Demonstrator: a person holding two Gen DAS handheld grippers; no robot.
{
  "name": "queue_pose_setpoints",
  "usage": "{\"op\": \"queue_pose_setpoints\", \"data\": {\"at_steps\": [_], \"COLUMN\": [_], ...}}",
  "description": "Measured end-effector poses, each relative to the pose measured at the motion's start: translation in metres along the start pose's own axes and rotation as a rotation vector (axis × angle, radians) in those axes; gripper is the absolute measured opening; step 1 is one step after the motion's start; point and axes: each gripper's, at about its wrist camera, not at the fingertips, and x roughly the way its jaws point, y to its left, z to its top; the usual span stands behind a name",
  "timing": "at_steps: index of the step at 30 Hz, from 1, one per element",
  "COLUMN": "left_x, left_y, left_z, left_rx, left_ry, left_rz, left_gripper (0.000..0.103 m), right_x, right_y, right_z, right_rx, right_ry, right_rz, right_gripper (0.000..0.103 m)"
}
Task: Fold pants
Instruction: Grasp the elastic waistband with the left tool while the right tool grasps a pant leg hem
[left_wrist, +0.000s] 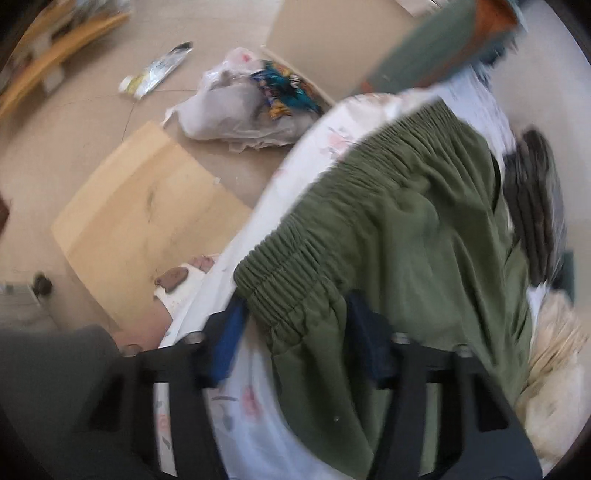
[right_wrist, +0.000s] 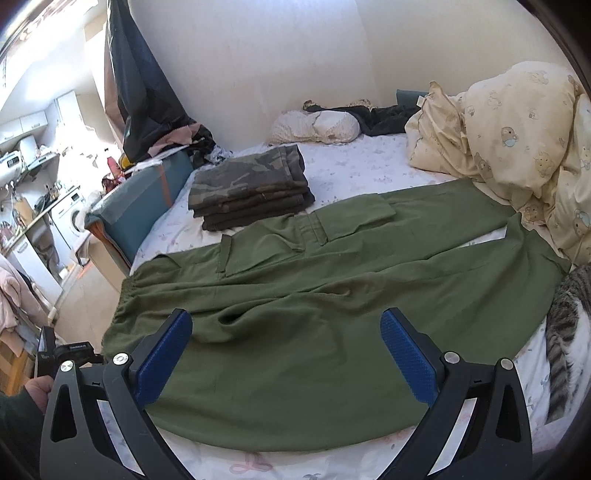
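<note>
Left gripper (left_wrist: 295, 332) angled steeply down, jaws partly closed; right gripper (right_wrist: 286, 354) spread wide, tilted down

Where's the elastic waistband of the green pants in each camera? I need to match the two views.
Left wrist: the waistband runs diagonally through the middle, its near end between the left gripper jaws.
Right wrist: it is at the left edge of the pants, beside the bed edge.
Shared landmark: the folded camouflage stack.
</note>
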Motion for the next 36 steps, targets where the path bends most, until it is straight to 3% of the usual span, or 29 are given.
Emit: {"op": "queue_pose_setpoints", "data": {"at_steps": [1,3,6,10,12,14,18,20,25,30,34,36], "left_x": [-0.009,-0.028,-0.062,-0.09,-0.093,-0.095,-0.096,-0.094,-0.093,-0.089,-0.085,-0.084], "left_y": [-0.007,-0.014,-0.033,-0.058,-0.064,-0.065,-0.064,-0.061,-0.066,-0.06,-0.06,-0.061], "left_z": [0.001,0.004,0.009,0.007,0.005,0.001,0.0,0.002,0.003,0.009,0.009,0.009], "left_rx": [0.029,0.037,0.138,0.248,0.281,0.285,0.296,0.287,0.308,0.286,0.295,0.299], "left_ry": [-0.027,-0.071,-0.129,-0.147,-0.147,-0.147,-0.167,-0.172,-0.19,-0.184,-0.174,-0.177], "left_rz": [0.004,-0.001,-0.048,0.022,0.037,0.061,0.057,0.057,0.035,0.053,0.061,0.065], "left_gripper": [0.023,0.012,0.01,0.01,0.01,0.01,0.01,0.01,0.009,0.009,0.009,0.009], "right_x": [0.003,0.006,0.009,0.014,0.019,0.029,0.059,0.074,0.102,0.1,0.084,0.075], "right_y": [0.001,0.001,-0.002,-0.01,-0.013,-0.017,-0.033,-0.051,-0.107,-0.168,-0.245,-0.281], "right_z": [-0.001,-0.002,-0.003,-0.006,-0.015,-0.031,-0.093,-0.114,-0.116,-0.092,-0.062,-0.057], "right_rx": [-0.005,-0.015,-0.007,0.038,0.07,0.142,0.441,0.587,0.746,0.899,1.017,1.109], "right_ry": [0.01,0.018,0.037,0.073,0.136,0.238,0.47,0.518,0.498,0.363,0.243,0.183], "right_rz": [-0.003,-0.018,-0.01,0.015,0.007,0.053,0.141,0.094,-0.095,-0.239,-0.421,-0.461], "right_gripper": [0.103,0.103,0.103,0.103,0.103,0.103,0.103,0.103,0.103,0.103,0.103,0.103]}}
